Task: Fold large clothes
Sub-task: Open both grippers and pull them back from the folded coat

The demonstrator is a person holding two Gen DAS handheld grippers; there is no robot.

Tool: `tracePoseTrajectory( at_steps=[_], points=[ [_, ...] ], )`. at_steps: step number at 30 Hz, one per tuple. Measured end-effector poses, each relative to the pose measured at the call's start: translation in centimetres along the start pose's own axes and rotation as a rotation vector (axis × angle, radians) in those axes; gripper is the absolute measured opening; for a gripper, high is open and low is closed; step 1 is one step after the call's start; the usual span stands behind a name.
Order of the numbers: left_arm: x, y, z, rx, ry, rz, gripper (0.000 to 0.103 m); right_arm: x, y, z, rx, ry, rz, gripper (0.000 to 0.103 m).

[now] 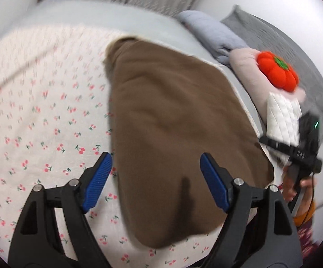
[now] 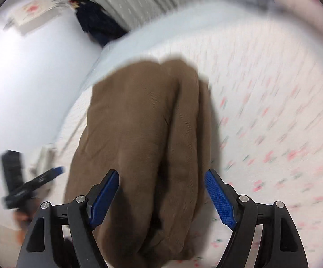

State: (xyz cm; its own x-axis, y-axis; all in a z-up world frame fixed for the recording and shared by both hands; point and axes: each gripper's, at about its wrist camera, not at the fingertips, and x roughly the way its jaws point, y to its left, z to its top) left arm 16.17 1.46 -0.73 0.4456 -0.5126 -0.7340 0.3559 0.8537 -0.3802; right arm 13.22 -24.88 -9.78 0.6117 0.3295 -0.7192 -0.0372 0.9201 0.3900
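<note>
left wrist view shows the brown garment (image 1: pixel 174 134) lying folded on the cherry-print sheet (image 1: pixel 38 122), stretched from 11 o'clock down to 6 o'clock. it looks flat and narrow, so i judge that at least one fold is made. the left gripper (image 1: pixel 155 178) hangs above its near end with jaws wide open, holding nothing, probably so it can come down on an edge. at 3 o'clock the right gripper (image 1: pixel 295 154) is seen from the side, beside the garment's edge. an orange pumpkin cushion (image 1: pixel 277 71) sits on pillows at 2 o'clock.

in the right wrist view the right gripper (image 2: pixel 161 196) is also open and empty over the garment (image 2: pixel 143 145), which shows thick rolled layers. this picture is much blurred, so the sheet (image 2: pixel 273 111) pattern is only streaks. the garment's near end is cut off behind the fingers. what kind of garment it is, i cannot tell. the left gripper (image 2: pixel 47 176) at 8 o'clock is too blurred to read.
</note>
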Motion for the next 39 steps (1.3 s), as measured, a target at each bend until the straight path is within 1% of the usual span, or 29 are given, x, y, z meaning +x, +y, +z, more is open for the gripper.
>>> tracePoseTrajectory(
  at_steps=[2, 3, 5, 6, 7, 8, 9, 10, 11, 12, 14, 16, 18, 21, 22, 23, 24, 25, 26, 28, 32, 34, 36, 39],
  points=[
    [-1.0, -0.2, -1.5, 0.066, -0.028, 0.007, 0.080, -2.0, 2.9, -1.3, -0.096, -0.093, -0.063, 0.079],
    [-0.9, -0.8, -2.1, 0.090, -0.036, 0.009, 0.078, -2.4, 3.5, -1.6, -0.128, -0.115, -0.078, 0.078],
    [-0.5, -1.7, -3.5, 0.139, -0.033, 0.002, 0.070, -2.7, 5.1, -2.4, -0.201, -0.146, -0.099, 0.069],
    [-0.6, -1.4, -4.6, 0.148, -0.022, -0.005, 0.069, -2.8, 4.1, -3.2, -0.215, -0.142, -0.096, 0.067],
    [0.1, -1.4, -5.4, 0.153, 0.006, -0.014, 0.068, -2.2, 4.6, -4.0, -0.226, -0.120, -0.089, 0.063],
    [0.4, -1.5, -6.0, 0.155, 0.017, -0.011, 0.068, -1.8, 4.5, -4.4, -0.230, -0.099, -0.092, 0.058],
    [0.5, -1.6, -6.6, 0.173, -0.008, 0.007, 0.068, -0.7, 4.7, -4.8, -0.233, -0.073, -0.112, 0.056],
    [0.7, -1.8, -7.3, 0.210, -0.028, 0.017, 0.068, 0.3, 4.0, -5.5, -0.229, -0.048, -0.143, 0.056],
    [0.7, -1.8, -7.7, 0.230, -0.035, 0.013, 0.068, 1.0, 3.2, -5.8, -0.220, -0.041, -0.138, 0.056],
    [0.8, -1.5, -8.0, 0.229, -0.040, -0.001, 0.068, 1.9, 1.2, -6.8, -0.205, -0.033, -0.123, 0.055],
    [1.0, -1.1, -8.5, 0.230, -0.042, -0.022, 0.068, 2.4, -0.8, -8.0, -0.166, -0.021, -0.094, 0.055],
    [1.0, -1.2, -8.8, 0.247, -0.055, -0.014, 0.068, 3.1, -1.5, -8.4, -0.137, -0.013, -0.080, 0.055],
    [0.9, -1.4, -9.0, 0.254, -0.069, 0.004, 0.068, 3.3, -1.2, -8.2, -0.122, -0.012, -0.089, 0.056],
    [0.2, -1.3, -8.8, 0.203, -0.078, 0.024, 0.071, 2.5, 0.4, -8.0, -0.164, -0.035, -0.134, 0.058],
    [0.0, -1.1, -8.6, 0.158, -0.072, 0.038, 0.076, 1.8, 1.0, -8.0, -0.177, -0.048, -0.140, 0.060],
    [-0.2, -0.8, -8.5, 0.113, -0.071, 0.046, 0.078, 1.1, 1.5, -8.1, -0.185, -0.056, -0.146, 0.062],
    [-0.5, -0.3, -8.5, 0.049, -0.071, 0.052, 0.078, 0.6, 1.8, -8.1, -0.191, -0.060, -0.156, 0.065],
    [-0.8, 0.0, -8.5, 0.010, -0.066, 0.056, 0.078, -0.1, 2.1, -8.0, -0.197, -0.061, -0.186, 0.076],
    [-1.0, 0.2, -8.7, -0.030, -0.059, 0.061, 0.079, -0.6, 2.5, -8.4, -0.204, -0.065, -0.219, 0.082],
    [-1.7, 0.3, -9.1, -0.082, -0.054, 0.077, 0.079, -1.8, 3.1, -8.5, -0.210, -0.071, -0.264, 0.082],
    [-3.3, -0.7, -9.8, -0.094, -0.075, 0.153, 0.090, -3.7, 3.8, -8.9, -0.182, -0.074, -0.276, 0.083],
    [-3.9, -1.2, -10.0, -0.092, -0.069, 0.201, 0.093, -4.2, 4.0, -9.1, -0.169, -0.067, -0.286, 0.083],
    [-4.2, -1.4, -10.2, -0.084, -0.063, 0.231, 0.095, -4.5, 4.2, -9.4, -0.162, -0.066, -0.285, 0.083],
    [-4.4, -1.9, -10.7, -0.069, -0.031, 0.283, 0.096, -5.2, 4.7, -10.2, -0.155, -0.062, -0.285, 0.083]
  ],
)
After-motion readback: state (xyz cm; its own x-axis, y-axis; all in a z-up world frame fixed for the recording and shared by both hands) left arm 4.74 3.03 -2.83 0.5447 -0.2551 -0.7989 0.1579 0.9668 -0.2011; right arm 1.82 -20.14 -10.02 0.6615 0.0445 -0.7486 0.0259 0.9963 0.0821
